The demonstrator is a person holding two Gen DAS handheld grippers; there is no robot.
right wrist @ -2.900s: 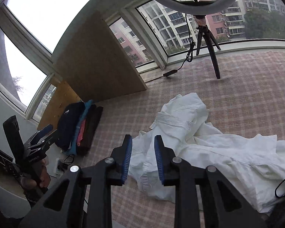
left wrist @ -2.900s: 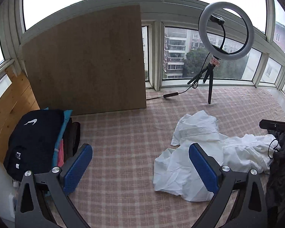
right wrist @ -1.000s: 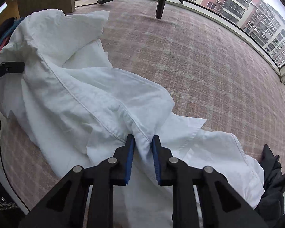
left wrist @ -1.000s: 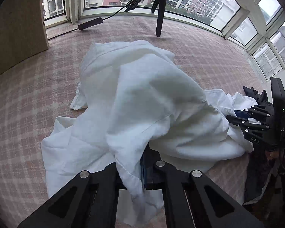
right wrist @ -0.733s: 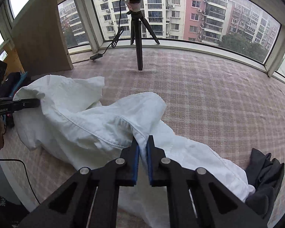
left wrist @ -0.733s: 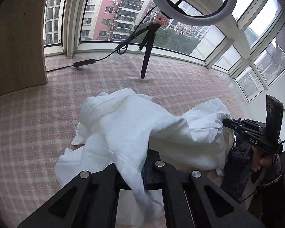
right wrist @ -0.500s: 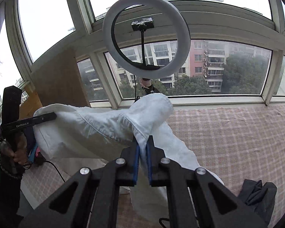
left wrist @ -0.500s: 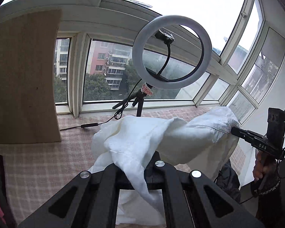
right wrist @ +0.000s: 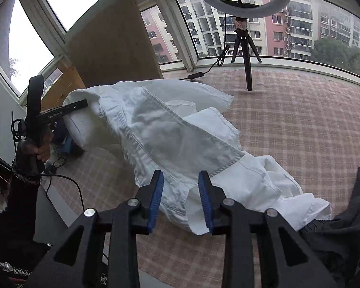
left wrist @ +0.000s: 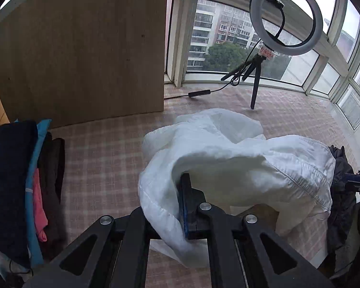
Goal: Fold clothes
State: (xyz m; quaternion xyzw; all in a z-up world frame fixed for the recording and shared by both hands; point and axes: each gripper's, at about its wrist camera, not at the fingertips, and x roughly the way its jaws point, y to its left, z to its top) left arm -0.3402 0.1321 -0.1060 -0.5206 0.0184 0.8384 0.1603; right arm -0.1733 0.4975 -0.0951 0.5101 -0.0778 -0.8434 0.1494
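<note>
A white shirt (left wrist: 223, 158) hangs rumpled from my left gripper (left wrist: 183, 206), which is shut on a fold of it just above the checked cloth surface. In the right wrist view the same shirt (right wrist: 180, 139) stretches from the left gripper (right wrist: 84, 104) at far left down to the surface. My right gripper (right wrist: 181, 196) is open, its blue pads on either side of the shirt's near edge, holding nothing. In the left wrist view the right gripper (left wrist: 358, 180) shows only partly at the right edge.
A stack of folded clothes (left wrist: 16, 182) lies at the left. A ring light on a tripod (left wrist: 285, 19) stands at the back with its cable (left wrist: 201, 93). A wooden board (left wrist: 84, 48) leans on the windows. Dark clothes (right wrist: 348, 228) lie at the right.
Both grippers lifted the shirt high, then came down toward the surface. My right gripper has opened and let go of the shirt. The left one still holds it.
</note>
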